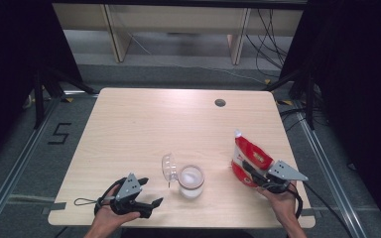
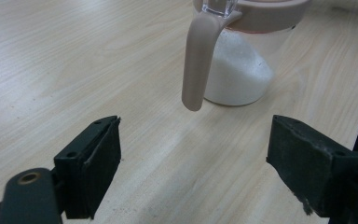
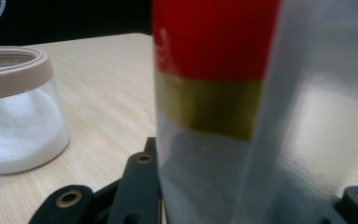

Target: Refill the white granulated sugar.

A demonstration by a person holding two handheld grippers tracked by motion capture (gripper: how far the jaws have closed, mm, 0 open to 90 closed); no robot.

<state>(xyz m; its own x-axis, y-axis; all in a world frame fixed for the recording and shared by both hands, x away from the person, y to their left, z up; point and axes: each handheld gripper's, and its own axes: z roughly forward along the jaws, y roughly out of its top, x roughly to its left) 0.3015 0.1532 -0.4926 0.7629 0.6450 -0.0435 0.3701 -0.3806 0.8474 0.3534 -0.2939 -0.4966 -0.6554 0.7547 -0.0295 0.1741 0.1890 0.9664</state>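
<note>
**Right tool pinches a red pouch while the left tool waits spread beside an open jar**

The pale wooden worktop is the largest thing in the high view, with a small round grommet hole near its far edge, right of centre. Grey floor surrounds it, with a black "5" marking on the floor to the left and loose cables on the far right.

On the right side of the worktop, a red and white pouch stands roughly upright, its top corner tipped toward the far side. The right tool is closed on the pouch's lower part, with the person's right hand behind it near the worktop's near edge. In the right gripper view the pouch sits between the black jaws, showing a red upper band, a yellowish stripe and a pale lower section, though it is too close and blurred to read.

Near the centre of the worktop, toward the near edge, stands a clear jar with a beige rim, partly filled with white granules. Its clear lid is swung open and stands up at the jar's left side. In the left gripper view a beige latch hangs down from the rim in front of the jar.

The left tool is held left of the jar and apart from it, low over the worktop, in the person's left hand. Its jaws are spread wide with nothing between them.
</note>
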